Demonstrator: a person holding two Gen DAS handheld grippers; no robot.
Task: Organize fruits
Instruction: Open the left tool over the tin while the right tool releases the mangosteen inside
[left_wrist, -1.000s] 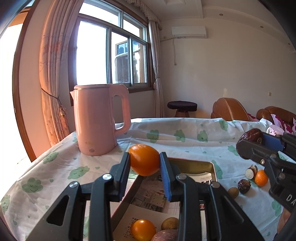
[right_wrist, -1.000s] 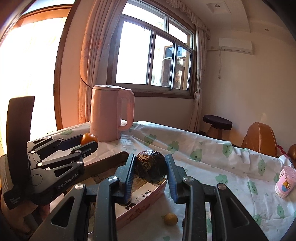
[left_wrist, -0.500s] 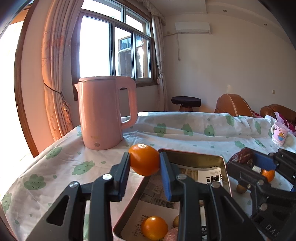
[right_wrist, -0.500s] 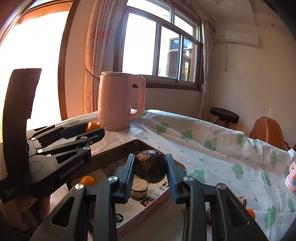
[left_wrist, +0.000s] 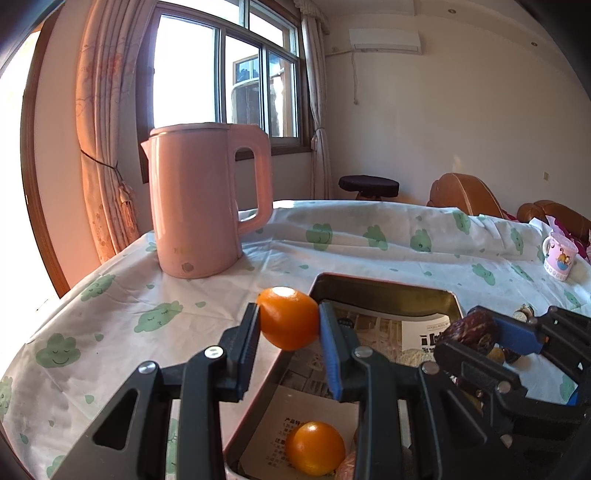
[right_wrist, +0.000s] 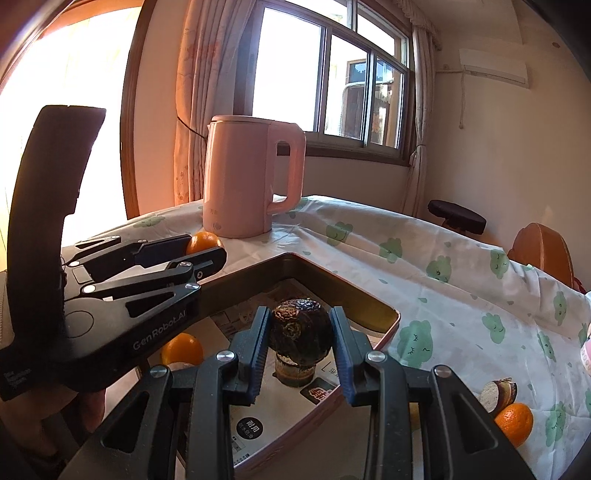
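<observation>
Right gripper (right_wrist: 297, 338) just dropped lower over tin tray (right_wrist: 369, 301), jaws clenched on dark fruit (right_wrist: 300, 332) above tray's paper lining. Left gripper (left_wrist: 288, 325) jaws clamp orange (left_wrist: 289, 318), hovering at tray edge. Both fruits look near drop-off; loose orange (right_wrist: 514, 422) waits on table (right_wrist: 424, 280).
</observation>
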